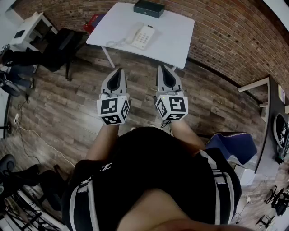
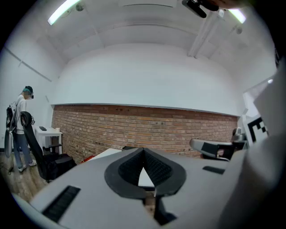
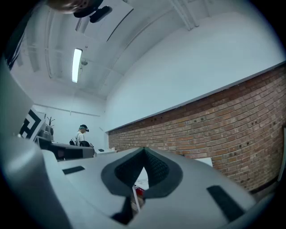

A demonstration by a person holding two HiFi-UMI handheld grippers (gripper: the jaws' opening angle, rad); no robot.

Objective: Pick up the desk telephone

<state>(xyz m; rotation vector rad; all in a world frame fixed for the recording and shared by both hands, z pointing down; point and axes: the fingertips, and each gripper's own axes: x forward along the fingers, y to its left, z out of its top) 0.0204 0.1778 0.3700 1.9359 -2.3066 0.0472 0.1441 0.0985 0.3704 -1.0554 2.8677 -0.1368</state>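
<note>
A cream desk telephone (image 1: 142,36) with a coiled cord lies near the middle of a white table (image 1: 174,43) by the brick wall, seen in the head view. My left gripper (image 1: 119,70) and right gripper (image 1: 163,67) are held side by side over the wooden floor, short of the table's near edge, both pointing toward it. Both are shut with nothing between their jaws. In the left gripper view the left gripper (image 2: 143,150) has its tips touching, with a sliver of the white table (image 2: 145,179) behind. In the right gripper view the right gripper (image 3: 144,150) looks the same.
A dark flat box (image 1: 149,8) sits at the table's far edge. A black office chair (image 1: 61,45) and a small white desk (image 1: 27,29) stand at left. A blue chair (image 1: 232,146) is at right. A person (image 2: 20,127) stands far left by the wall.
</note>
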